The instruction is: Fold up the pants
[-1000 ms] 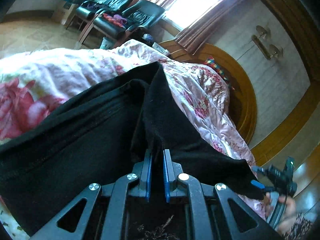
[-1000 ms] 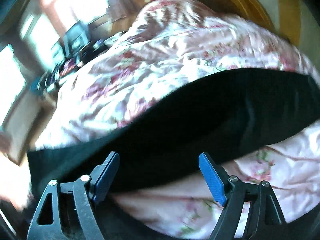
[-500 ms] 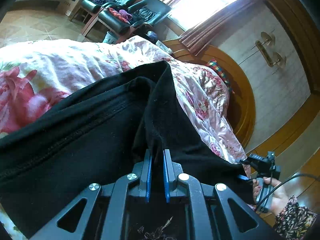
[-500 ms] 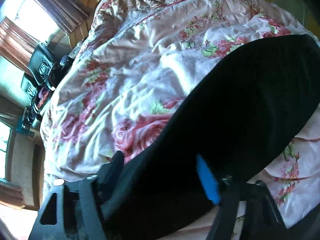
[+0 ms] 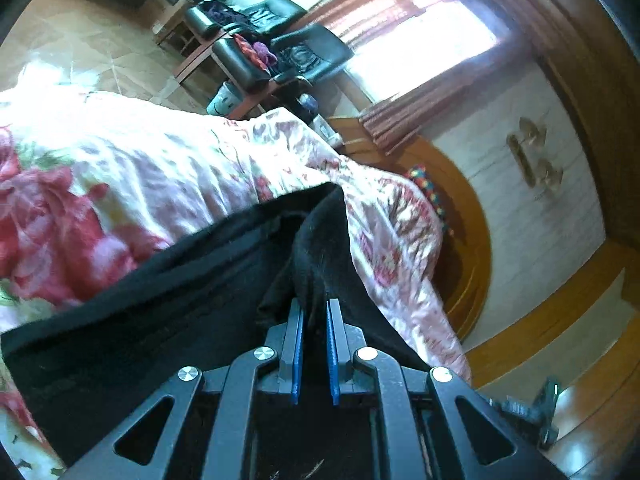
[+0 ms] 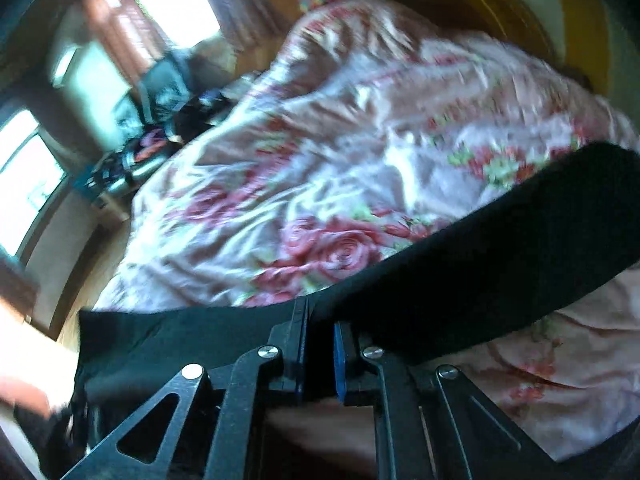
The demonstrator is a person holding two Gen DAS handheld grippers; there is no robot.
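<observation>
Black pants (image 5: 168, 304) lie across a pink floral bedspread (image 5: 132, 168). In the left wrist view my left gripper (image 5: 315, 308) is shut on a bunched fold of the pants, which rises in a peak ahead of the blue pads. In the right wrist view the pants (image 6: 500, 264) stretch as a dark band from lower left to the right edge. My right gripper (image 6: 320, 320) is shut on their near edge, with black cloth between the blue pads. The view is blurred.
The bedspread (image 6: 320, 160) covers the bed. A curved wooden headboard (image 5: 468, 240) stands beyond it on the right. Black chairs (image 5: 280, 52) with clutter stand by a curtained window (image 5: 416, 52). Tiled floor (image 5: 88, 48) lies at the far left.
My right gripper went from wide open over the pants to shut on their edge. My left gripper stayed shut on the fold, and its view has swung to show more bedspread.
</observation>
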